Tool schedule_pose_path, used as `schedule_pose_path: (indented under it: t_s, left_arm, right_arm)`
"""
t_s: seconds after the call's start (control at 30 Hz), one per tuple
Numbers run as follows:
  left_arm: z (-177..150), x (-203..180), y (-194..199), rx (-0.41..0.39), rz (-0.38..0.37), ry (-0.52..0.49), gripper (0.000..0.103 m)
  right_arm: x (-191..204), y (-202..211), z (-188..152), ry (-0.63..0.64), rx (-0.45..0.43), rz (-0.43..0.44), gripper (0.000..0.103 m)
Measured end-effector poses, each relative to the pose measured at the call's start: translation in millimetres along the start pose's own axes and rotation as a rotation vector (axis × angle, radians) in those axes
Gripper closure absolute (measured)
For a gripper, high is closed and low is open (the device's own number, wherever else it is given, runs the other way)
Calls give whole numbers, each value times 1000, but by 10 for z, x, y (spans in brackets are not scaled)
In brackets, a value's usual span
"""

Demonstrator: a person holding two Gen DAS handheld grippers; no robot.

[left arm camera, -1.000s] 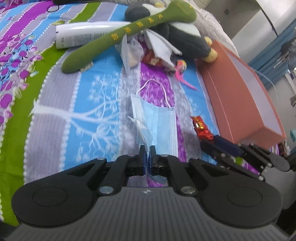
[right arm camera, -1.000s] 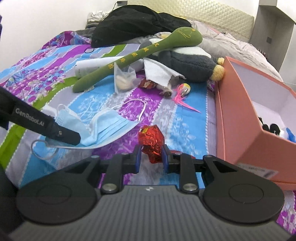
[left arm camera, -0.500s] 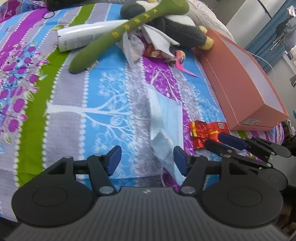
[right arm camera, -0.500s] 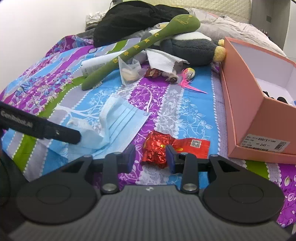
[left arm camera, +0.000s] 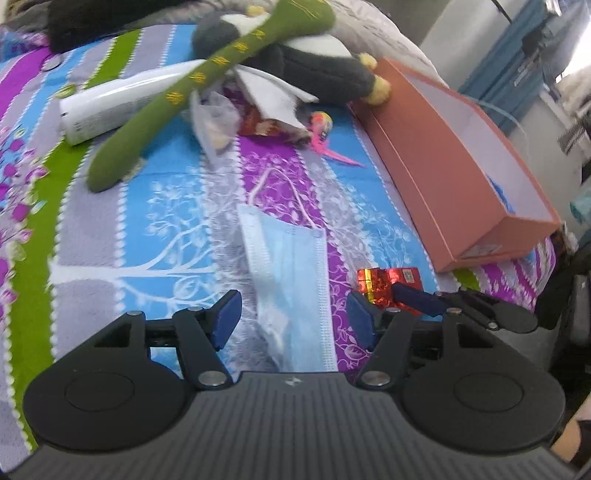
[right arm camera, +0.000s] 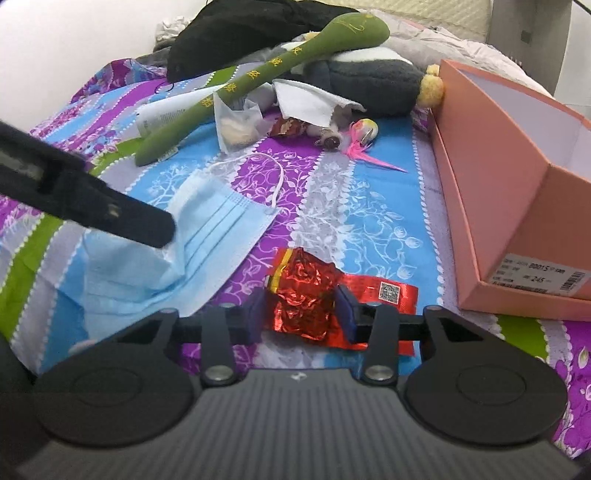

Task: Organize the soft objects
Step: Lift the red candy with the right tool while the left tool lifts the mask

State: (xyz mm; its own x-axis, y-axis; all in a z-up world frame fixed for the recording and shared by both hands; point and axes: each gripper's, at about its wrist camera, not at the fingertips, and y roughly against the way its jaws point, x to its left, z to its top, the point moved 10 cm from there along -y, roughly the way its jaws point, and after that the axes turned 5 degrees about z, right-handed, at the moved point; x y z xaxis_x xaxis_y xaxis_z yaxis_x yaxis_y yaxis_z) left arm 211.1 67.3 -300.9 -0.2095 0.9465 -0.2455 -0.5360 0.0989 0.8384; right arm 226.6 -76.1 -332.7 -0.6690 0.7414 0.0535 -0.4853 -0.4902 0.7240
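Both views are bright with soft, even indoor light and only weak shadows. In the left wrist view, daylight glares at the upper right corner, and the picture is slightly blurred. The fisheye lens bends straight lines near the edges, such as the orange box [right arm camera: 517, 155]. The red foil wrapper [right arm camera: 303, 295] shows small shiny reflections.

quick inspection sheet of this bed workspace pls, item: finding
surface: patterned striped bedspread, rumpled.
job's things: blue face mask lying flat; red foil wrapper; green plush stick lying across the grey plush toy.
clutter: white tube, clear bag, pink feather toy, black garment.
grippers: left gripper jaws open over the mask; right gripper jaws either side of the wrapper, contact unclear.
cables: nothing seen.
surroundings: open orange box, headboard.
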Motion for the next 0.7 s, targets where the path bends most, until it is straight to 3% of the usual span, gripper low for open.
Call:
schedule_pose_path:
  t_s: [0.23,0.47,0.7]
  left_arm:
    - [-114,-117,-253,59,65,-78,40]
    - [-211,-295,-357,58,126,-228,54]
    - [-265,-363,-513,60,189,-291,58]
  right_arm:
    - [-64,121,-14,7,-15,-13,61]
    - [-179,155,-57,-22,-7,-29,61]
    - [-226,119,-104,-31,2,-24,62]
